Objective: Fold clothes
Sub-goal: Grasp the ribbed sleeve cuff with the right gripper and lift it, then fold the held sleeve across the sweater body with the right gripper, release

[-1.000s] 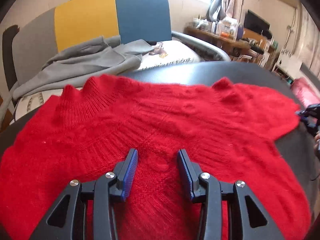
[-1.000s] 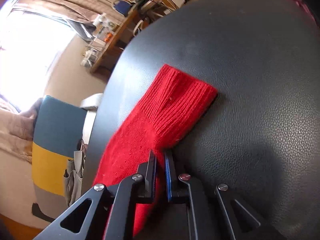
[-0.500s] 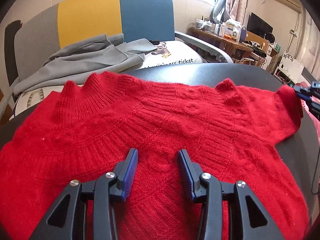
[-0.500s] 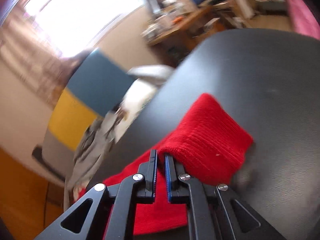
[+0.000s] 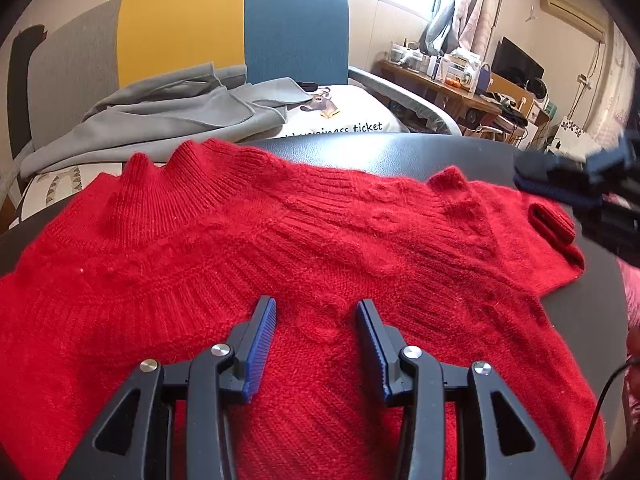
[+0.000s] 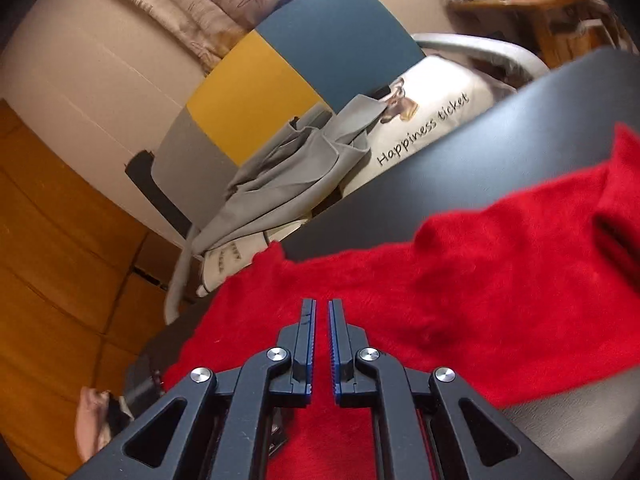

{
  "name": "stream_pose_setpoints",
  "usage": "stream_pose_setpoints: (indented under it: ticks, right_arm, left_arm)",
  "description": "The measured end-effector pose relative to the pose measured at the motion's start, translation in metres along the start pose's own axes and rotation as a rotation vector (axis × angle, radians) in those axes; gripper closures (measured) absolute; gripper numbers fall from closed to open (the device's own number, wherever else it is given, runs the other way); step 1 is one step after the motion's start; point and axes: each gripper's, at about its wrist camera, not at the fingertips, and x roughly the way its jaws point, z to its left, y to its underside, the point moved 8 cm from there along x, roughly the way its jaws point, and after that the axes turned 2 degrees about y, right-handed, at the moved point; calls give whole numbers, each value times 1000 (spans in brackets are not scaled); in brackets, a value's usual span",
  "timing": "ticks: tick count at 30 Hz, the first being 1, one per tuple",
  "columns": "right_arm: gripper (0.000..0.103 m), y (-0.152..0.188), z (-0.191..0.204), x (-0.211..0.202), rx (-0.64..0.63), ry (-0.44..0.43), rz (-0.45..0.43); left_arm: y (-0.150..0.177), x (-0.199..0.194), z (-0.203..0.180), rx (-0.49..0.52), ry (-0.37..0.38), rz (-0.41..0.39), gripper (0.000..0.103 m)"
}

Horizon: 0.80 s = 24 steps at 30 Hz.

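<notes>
On the black table [image 5: 420,152] lies the red sweater [image 5: 280,248], spread flat, right sleeve folded inward. Left gripper [image 5: 316,316] hovers over its chest, jaws wide, gripping nothing. Right gripper [image 6: 320,312] is nearly closed, nothing visibly pinched.

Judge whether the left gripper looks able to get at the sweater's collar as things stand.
Probably yes. The left gripper hangs open over the sweater, and the collar lies ahead with only flat knit between. The right gripper is off at the far sleeve, not in the way.

The right gripper [image 5: 560,188] has carried the sleeve [image 5: 550,224] inward over the red sweater [image 5: 280,240].
</notes>
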Motion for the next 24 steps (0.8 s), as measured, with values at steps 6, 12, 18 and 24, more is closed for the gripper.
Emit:
stream_pose_setpoints:
  ticks: [6,12,18,24]
  right_arm:
    - [63,-8,-69,-56,-11,245,-107]
    - [34,-16,-150,-108,228,275,-185]
    - [34,-15,-194,-110,552,80,-275]
    - [34,-25,-207,-98,612,40,-314]
  left_arm:
    - [-1,-1,2,-14,16,-3,60]
    - [-1,-1,2,-14,14,-5,60]
    - [-1,-1,1,-7,6,-5,60]
    - [-1,-1,-2,-3,0,-6,60]
